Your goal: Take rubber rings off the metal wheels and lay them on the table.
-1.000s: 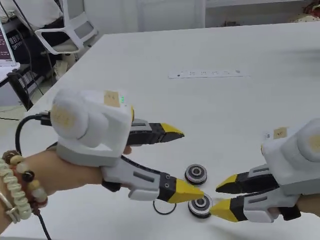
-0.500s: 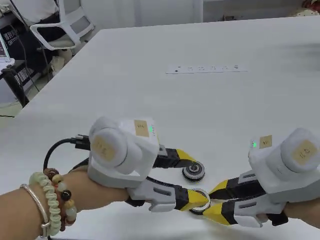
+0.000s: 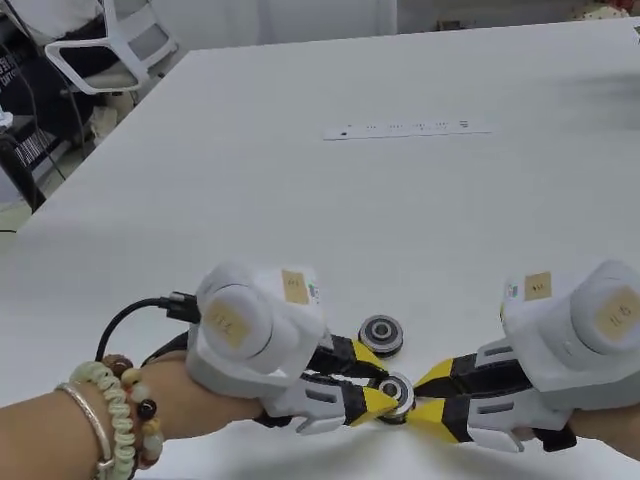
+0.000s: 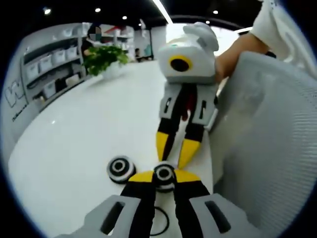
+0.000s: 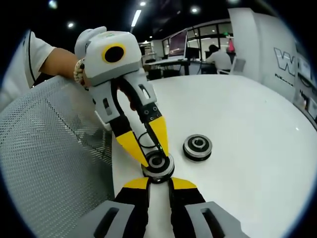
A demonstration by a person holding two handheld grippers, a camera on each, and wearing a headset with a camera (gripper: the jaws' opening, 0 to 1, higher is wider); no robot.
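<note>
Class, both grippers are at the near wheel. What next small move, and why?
Probably ease the right gripper forward and close it on the rubber ring of the near wheel. The left gripper looks clamped across that wheel, steadying it, while the right jaws stand slightly apart, short of it.

— What's on the tabletop (image 3: 300, 220)?

— Two metal wheels, down near the person. The far wheel (image 3: 381, 334) lies flat by itself. The near wheel (image 3: 396, 392) sits just beside it, caught between the two grippers.

— Which one has it?

— The left gripper (image 3: 383, 384), with one finger on each side, touching it. The right gripper (image 3: 415, 396) faces it head-on, fingers drawn close, tips at the wheel's rim. Whether they pinch anything, I can't tell.

— Anything else?

— Beaded bracelets (image 3: 110, 415) on the left wrist, a black cable (image 3: 135, 318) from that gripper, a white power strip (image 3: 405, 128) well beyond, and an office chair (image 3: 110, 50) past the corner.
</note>
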